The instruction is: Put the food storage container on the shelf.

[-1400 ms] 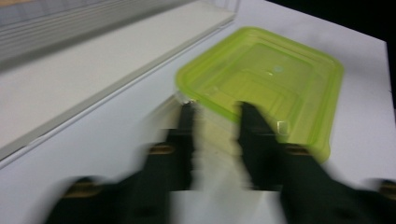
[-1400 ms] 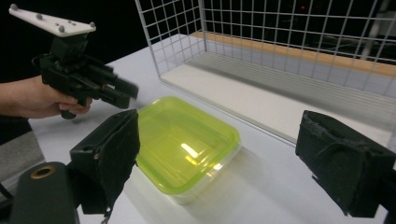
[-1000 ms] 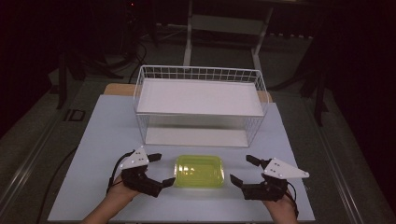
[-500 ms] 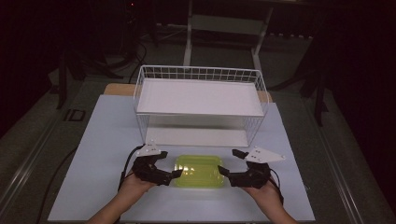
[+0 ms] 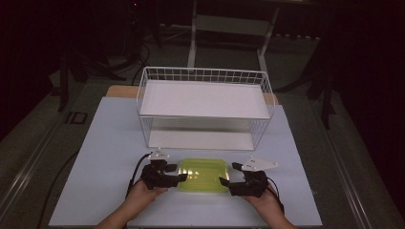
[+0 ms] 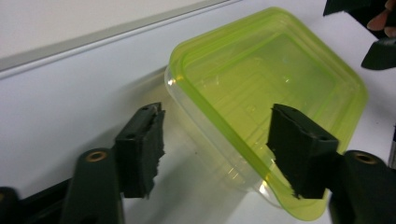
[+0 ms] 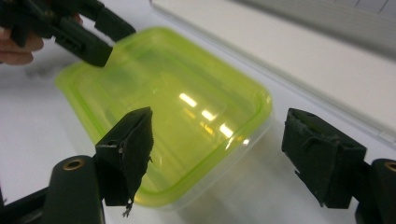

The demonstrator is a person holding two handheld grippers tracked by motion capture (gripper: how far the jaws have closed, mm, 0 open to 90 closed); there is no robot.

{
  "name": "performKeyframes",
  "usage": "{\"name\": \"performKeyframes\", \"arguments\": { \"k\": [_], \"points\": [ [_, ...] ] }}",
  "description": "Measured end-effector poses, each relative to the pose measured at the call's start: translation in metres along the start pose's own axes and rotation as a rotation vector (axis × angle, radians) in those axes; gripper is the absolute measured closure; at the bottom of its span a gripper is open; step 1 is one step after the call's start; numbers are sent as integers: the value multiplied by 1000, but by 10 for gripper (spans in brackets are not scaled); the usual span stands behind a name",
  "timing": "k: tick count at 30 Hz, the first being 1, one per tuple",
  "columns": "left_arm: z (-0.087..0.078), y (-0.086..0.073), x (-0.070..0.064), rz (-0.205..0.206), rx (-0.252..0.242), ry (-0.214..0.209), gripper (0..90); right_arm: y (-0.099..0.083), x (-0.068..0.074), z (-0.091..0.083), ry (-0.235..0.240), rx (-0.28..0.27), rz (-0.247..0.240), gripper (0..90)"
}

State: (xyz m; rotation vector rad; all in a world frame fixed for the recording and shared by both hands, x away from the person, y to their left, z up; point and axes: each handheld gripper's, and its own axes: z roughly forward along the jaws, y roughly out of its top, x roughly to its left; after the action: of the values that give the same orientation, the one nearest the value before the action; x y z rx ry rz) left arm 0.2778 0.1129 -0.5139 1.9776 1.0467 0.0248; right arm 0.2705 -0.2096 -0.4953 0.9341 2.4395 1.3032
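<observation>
High view: both spread grippers, left gripper (image 5: 180, 177) and right gripper (image 5: 224, 182), flank the lime-lidded clear plastic container (image 5: 203, 174); pinch opposite short ends evenly, lift level

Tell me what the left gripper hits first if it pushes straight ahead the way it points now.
Most likely the green-lidded container: the left gripper has its open jaws to either side of the near corner, so that corner would meet it first. Exact depth is hard to judge.
</observation>
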Motion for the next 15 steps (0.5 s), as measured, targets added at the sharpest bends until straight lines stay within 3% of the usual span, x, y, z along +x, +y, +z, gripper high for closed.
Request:
{"name": "performKeyframes", "arguments": {
  "k": [3, 5, 9, 15],
  "points": [
    [-1, -2, -1, -5, -5, -14, 490, -3, -1, 2, 6, 27, 15, 248],
    [-1, -4, -2, 1, -12, -17, 534, -4, -3, 4, 11, 43, 19, 306],
    [-3, -8, -6, 7, -24, -21, 581, -6, -3, 8, 34, 72, 33, 337],
    [-7, -11, -11, 9, -27, -19, 624, -8, -5, 6, 66, 73, 65, 459]
  ]
}}
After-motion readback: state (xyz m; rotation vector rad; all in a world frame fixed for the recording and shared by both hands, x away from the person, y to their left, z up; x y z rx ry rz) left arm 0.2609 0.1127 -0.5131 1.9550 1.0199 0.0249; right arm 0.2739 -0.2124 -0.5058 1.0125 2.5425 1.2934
